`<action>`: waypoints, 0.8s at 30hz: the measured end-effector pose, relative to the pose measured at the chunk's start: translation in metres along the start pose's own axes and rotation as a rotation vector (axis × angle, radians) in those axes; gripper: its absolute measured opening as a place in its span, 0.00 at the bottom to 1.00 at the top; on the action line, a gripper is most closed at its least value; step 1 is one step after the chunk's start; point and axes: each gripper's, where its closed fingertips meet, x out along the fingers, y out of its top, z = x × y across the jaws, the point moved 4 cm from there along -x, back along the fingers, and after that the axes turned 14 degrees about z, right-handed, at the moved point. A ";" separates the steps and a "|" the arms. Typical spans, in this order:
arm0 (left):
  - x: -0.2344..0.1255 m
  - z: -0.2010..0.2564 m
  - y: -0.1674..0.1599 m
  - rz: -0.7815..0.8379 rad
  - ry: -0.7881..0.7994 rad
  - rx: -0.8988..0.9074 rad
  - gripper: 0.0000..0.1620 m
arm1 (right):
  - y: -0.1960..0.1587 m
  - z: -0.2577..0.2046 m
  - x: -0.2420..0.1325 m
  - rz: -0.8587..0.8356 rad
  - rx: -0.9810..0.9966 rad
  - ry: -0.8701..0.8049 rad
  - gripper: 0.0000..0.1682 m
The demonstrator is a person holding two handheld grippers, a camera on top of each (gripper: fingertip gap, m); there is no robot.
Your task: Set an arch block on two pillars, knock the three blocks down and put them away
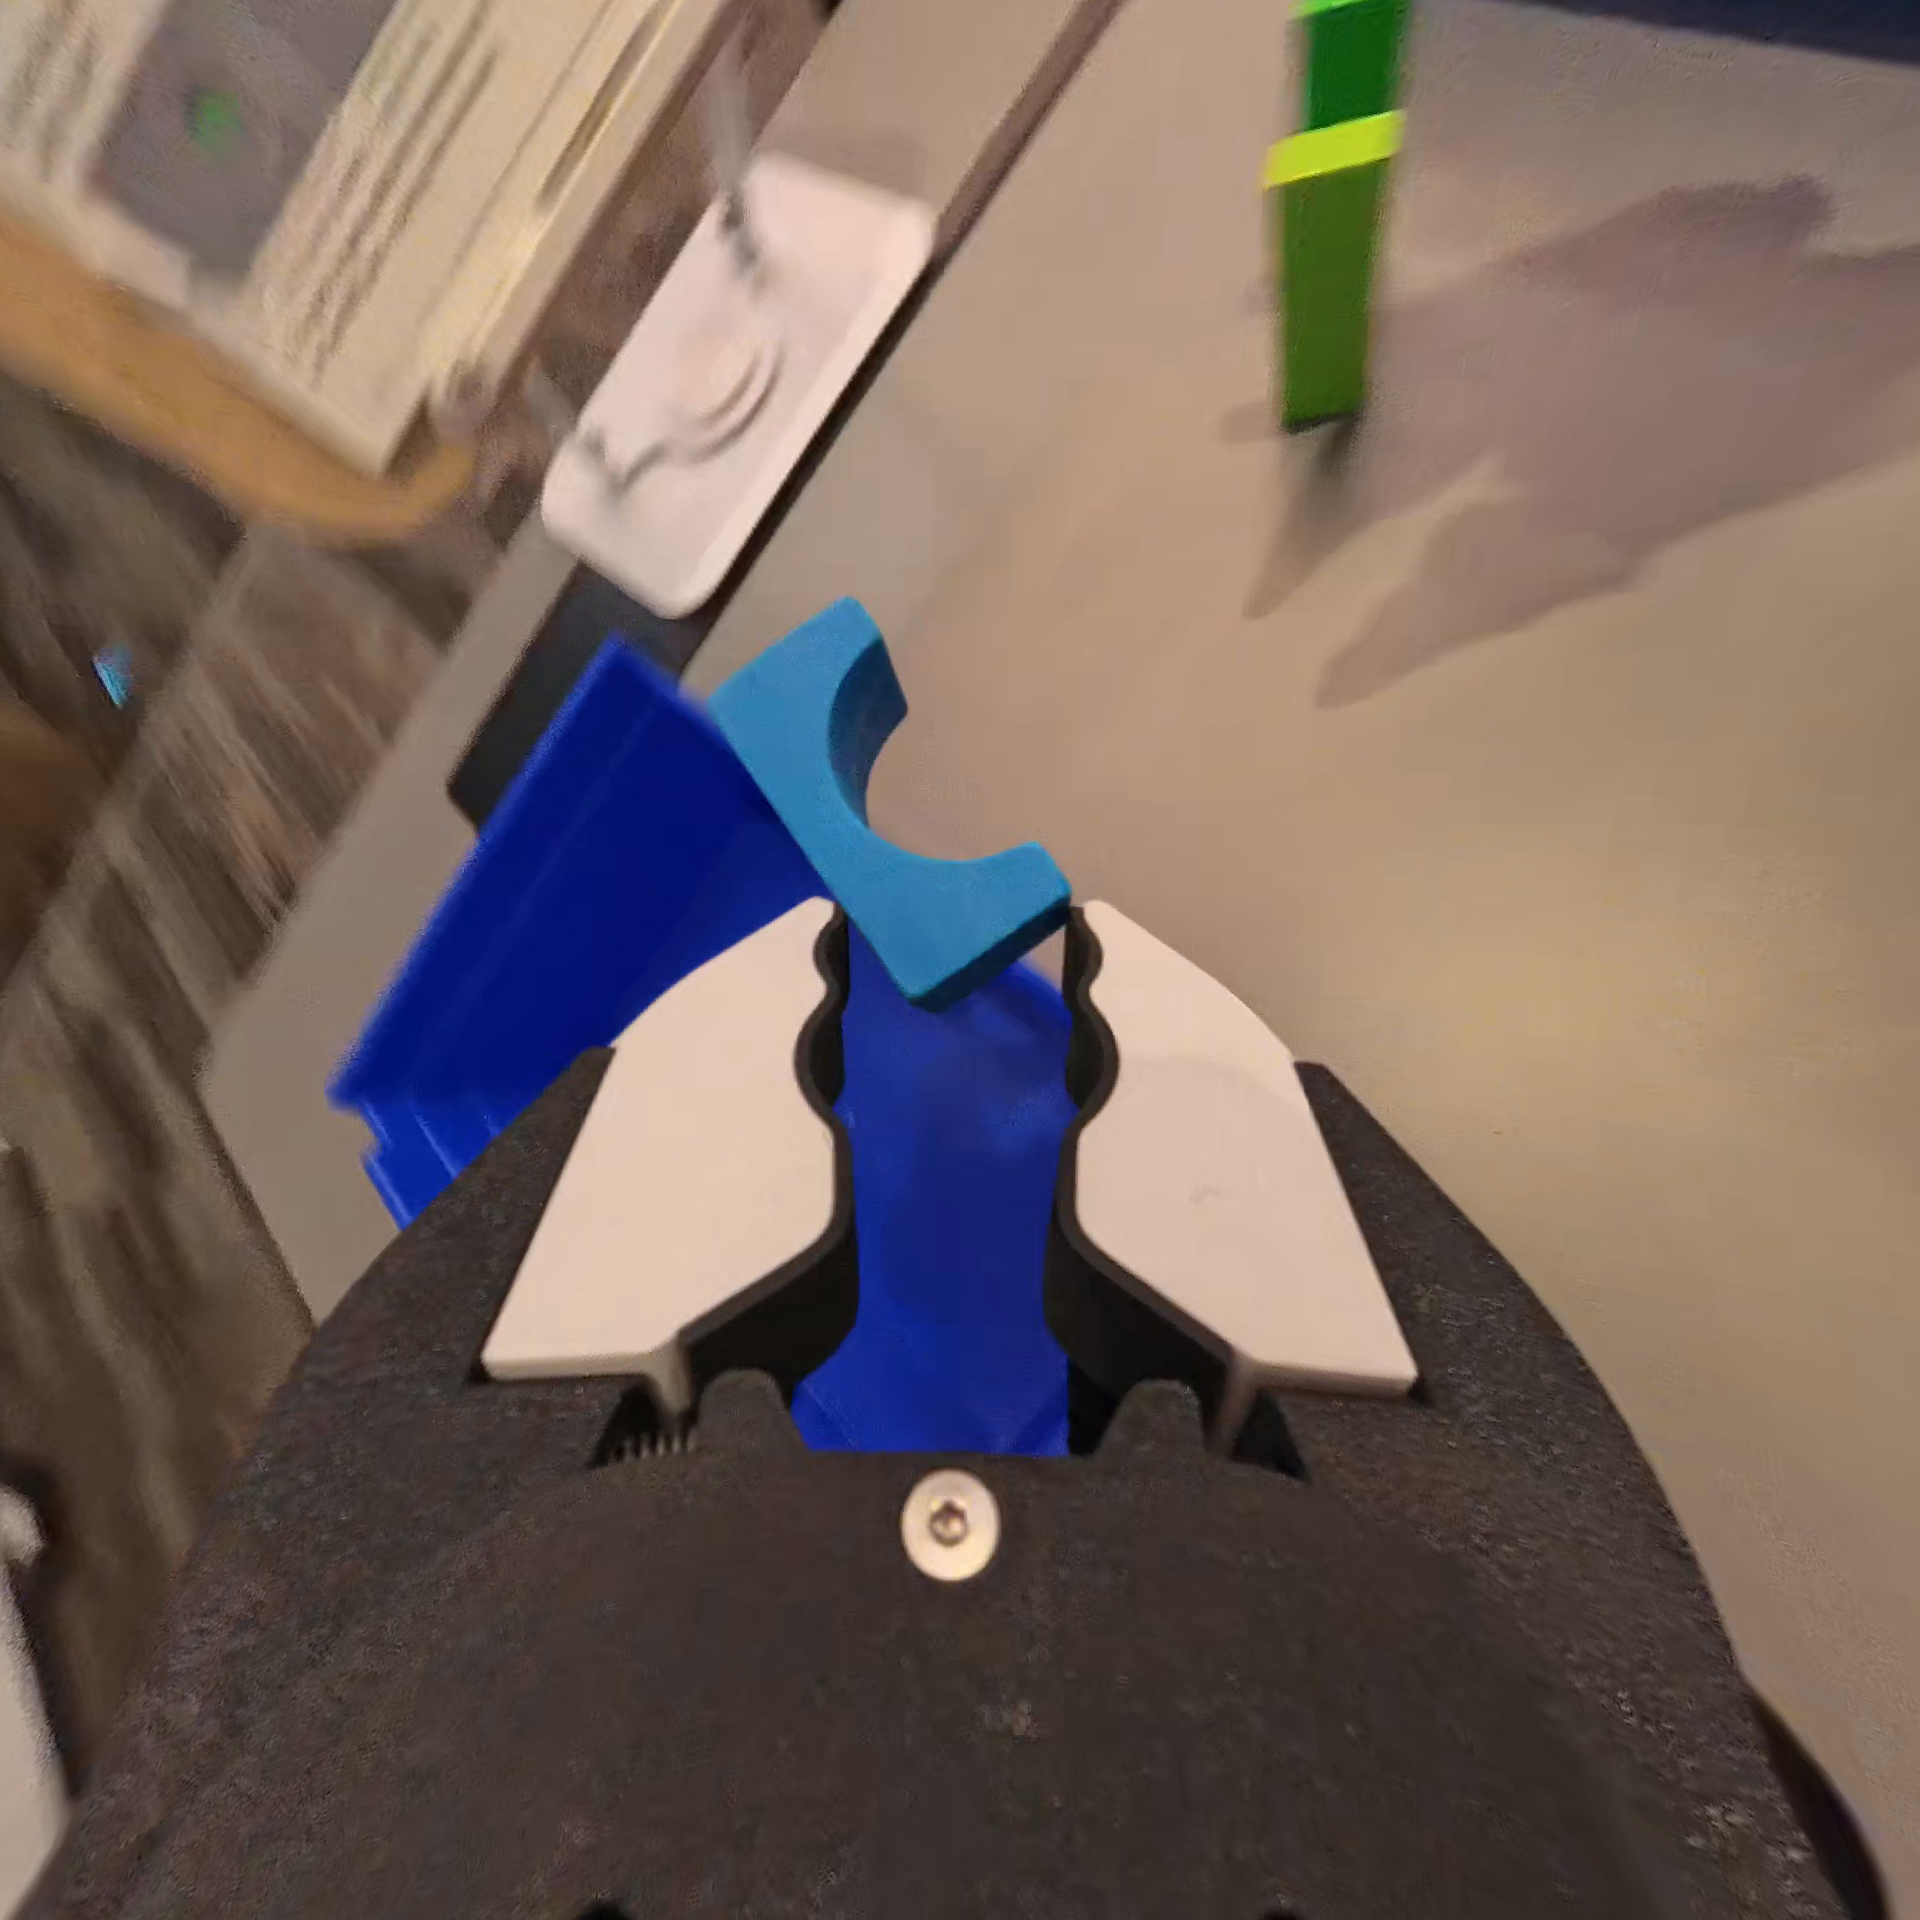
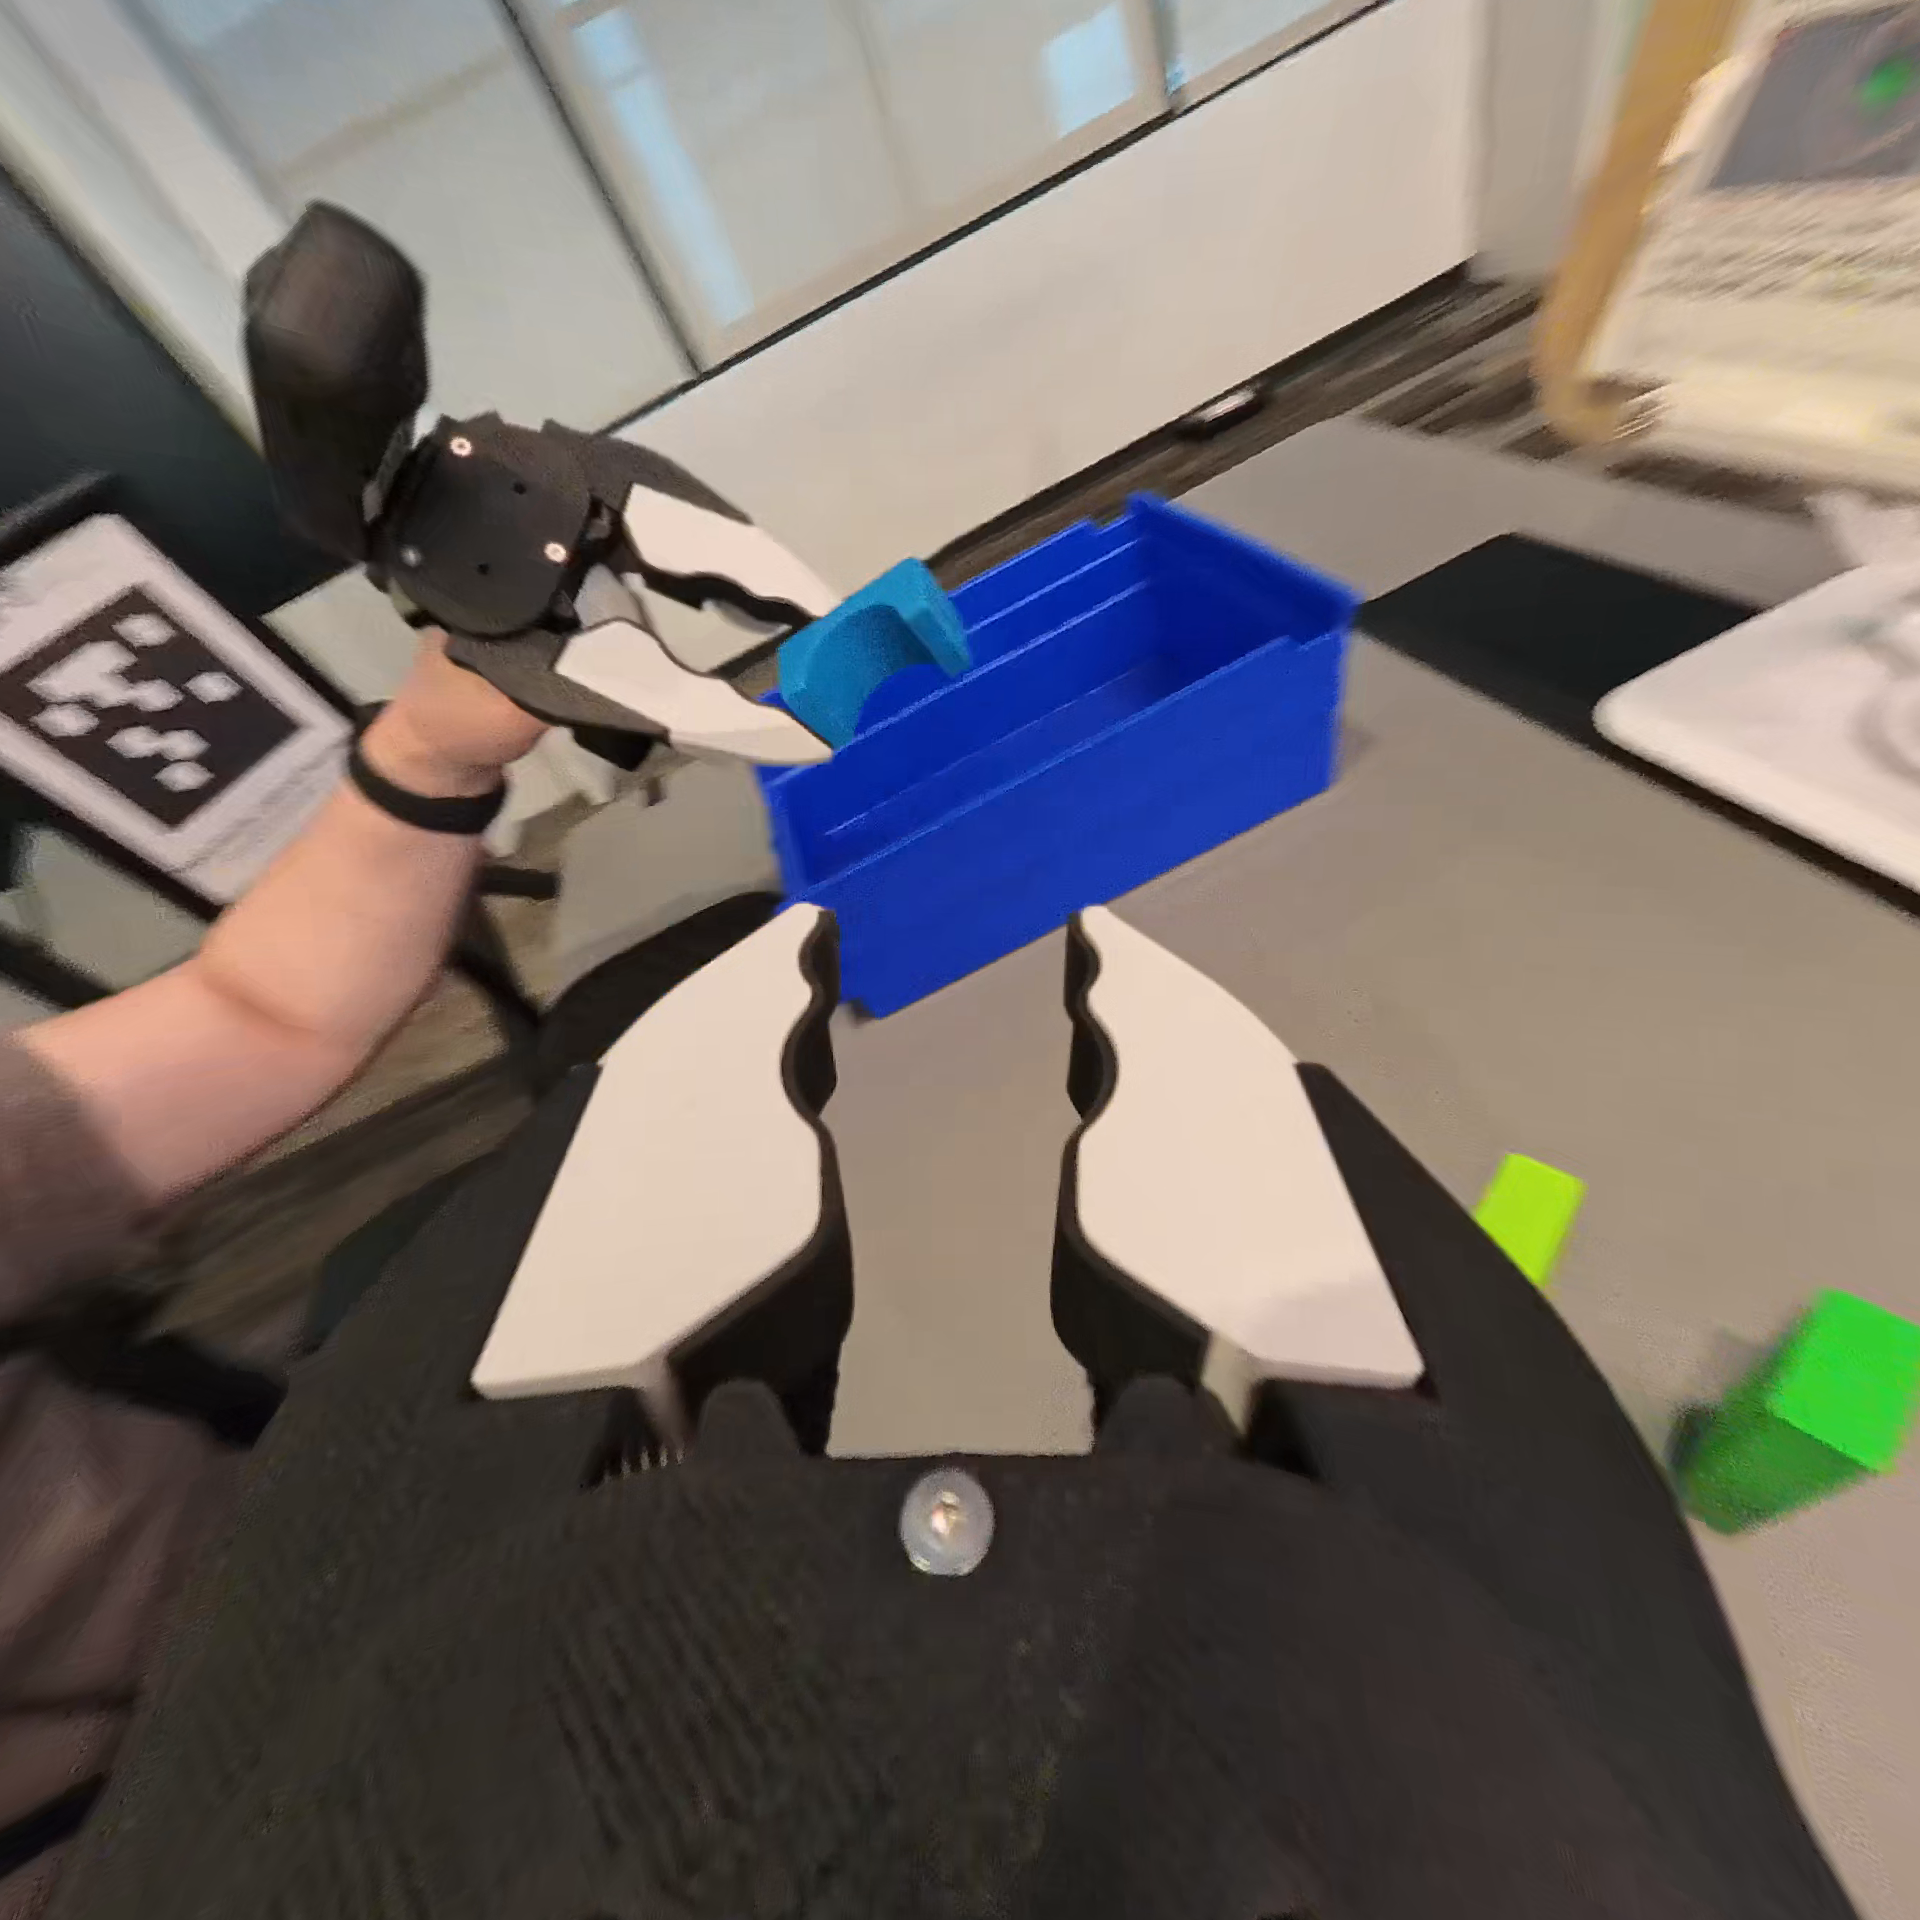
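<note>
1 unlabelled arch block [image 1: 883, 821] over bin [image 1: 582, 883]

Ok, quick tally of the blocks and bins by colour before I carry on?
Light blue arch block: 1, at the left gripper's fingertips over the bin
Green blocks: 2, on the table
Dark blue bin: 1
Total: 4

The open-topped blue plastic bin [image 2: 1049, 769] has free room inside, but the left gripper [image 2: 826, 675] and its light blue arch block [image 2: 868, 665] crowd one end. Bare grey surface [image 2: 1455, 987] lies between the bin and two green rectangular blocks [image 2: 1797, 1403].
</note>
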 end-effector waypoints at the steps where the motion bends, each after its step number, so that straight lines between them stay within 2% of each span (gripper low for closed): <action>1: 0.001 0.014 0.014 0.021 -0.021 0.095 0.24 | -0.001 -0.003 0.000 -0.012 0.037 0.042 0.26; 4: 0.008 0.062 0.047 0.080 -0.133 0.280 0.24 | 0.003 -0.005 -0.007 -0.017 0.175 0.145 0.28; 7: 0.016 0.104 0.067 0.125 -0.277 0.350 0.24 | 0.004 -0.002 -0.019 -0.047 0.367 0.254 0.29; 11: 0.023 0.133 0.083 0.164 -0.344 0.440 0.24 | -0.020 -0.005 -0.028 -0.257 0.456 0.339 0.32; 14: 0.024 0.149 0.088 0.190 -0.418 0.451 0.23 | -0.028 -0.019 -0.031 -0.336 0.554 0.473 0.32; 17: 0.028 0.153 0.088 0.184 -0.426 0.475 0.23 | -0.042 -0.027 -0.033 -0.454 0.545 0.505 0.31; 19: 0.028 0.154 0.087 0.186 -0.439 0.469 0.23 | -0.049 -0.034 -0.035 -0.516 0.516 0.544 0.22; 20: 0.028 0.154 0.087 0.186 -0.443 0.465 0.23 | -0.051 -0.035 -0.035 -0.533 0.503 0.553 0.22; 22: 0.027 0.151 0.087 0.216 -0.417 0.465 0.23 | -0.049 -0.035 -0.034 -0.528 0.490 0.562 0.21; 24: 0.024 0.146 0.092 0.281 -0.390 0.384 0.25 | -0.043 -0.033 -0.034 -0.485 0.462 0.576 0.21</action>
